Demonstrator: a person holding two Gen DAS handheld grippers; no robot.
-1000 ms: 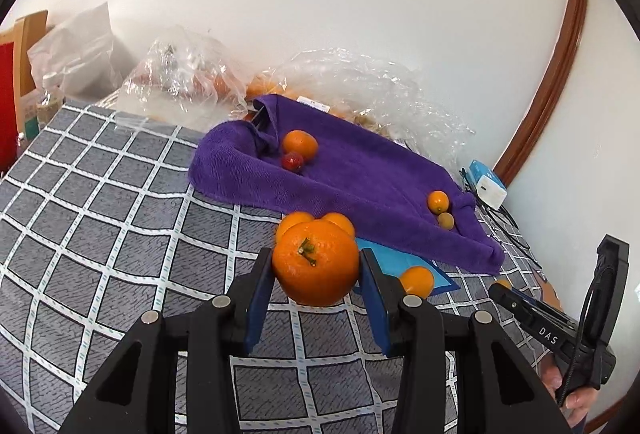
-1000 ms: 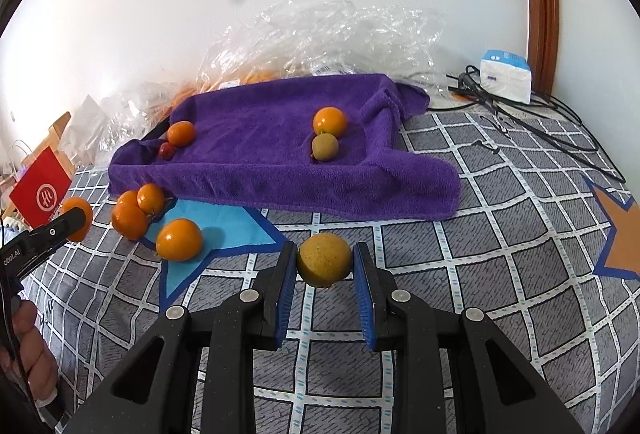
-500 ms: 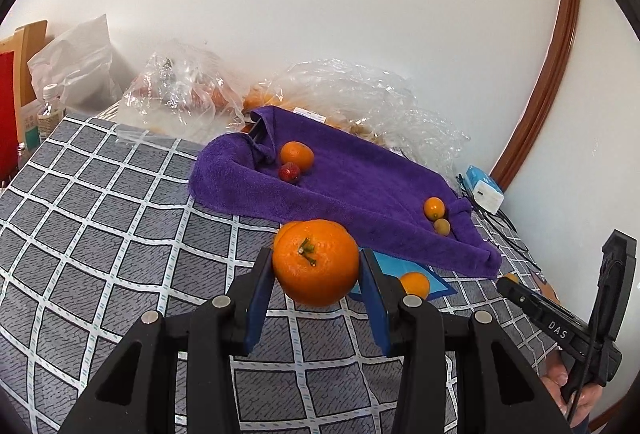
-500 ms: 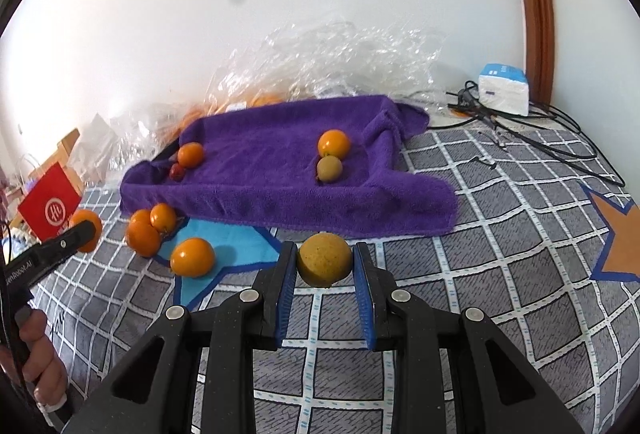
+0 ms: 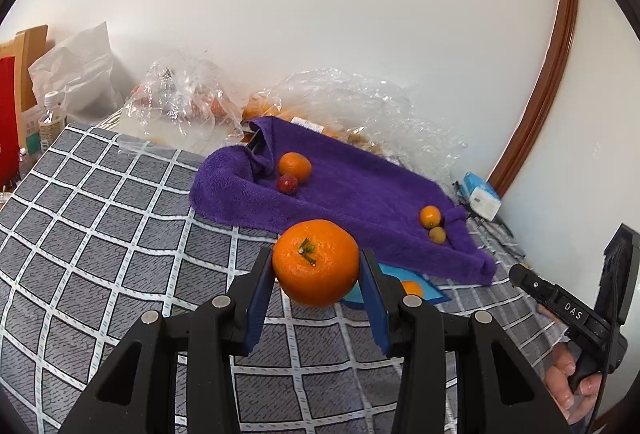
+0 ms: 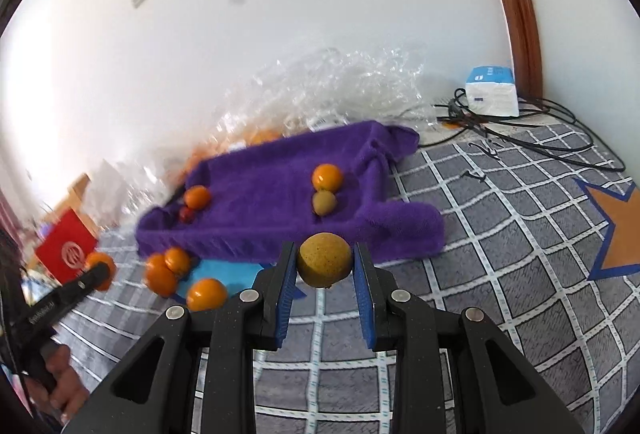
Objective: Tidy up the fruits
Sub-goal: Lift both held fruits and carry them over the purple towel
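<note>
**Both fruits lifted, heading for the purple towel**

Now both tools are loaded. The left gripper (image 5: 316,274) is clamped on a large orange (image 5: 315,261), stem end facing the camera, its blue pads pressed against the fruit's sides. The right gripper (image 6: 324,270) is closed on a smaller yellow-brown fruit (image 6: 325,259), speckled and dull-skinned, held squarely between its pads.

Compared with a second ago, both cameras sit higher and further back: the checked cloth (image 5: 100,226) has dropped away beneath each fruit, and the right view has tilted and blurred, so that hand is moving fast. Both grips look unchanged through the lift. That suggests pick-up is finished and the carry to the towel is under way.

Ahead lies the purple towel (image 5: 360,190), draped over something like a tray with raised edges. It seems sorted by kind: a mandarin (image 5: 295,166) touching a small red fruit (image 5: 287,183) at one end, a small orange fruit (image 5: 430,216) beside a brownish one (image 5: 437,234) at the other. Several loose oranges (image 6: 166,270) remain on the cloth just before the towel's near edge, so the task is probably around midway.
</note>
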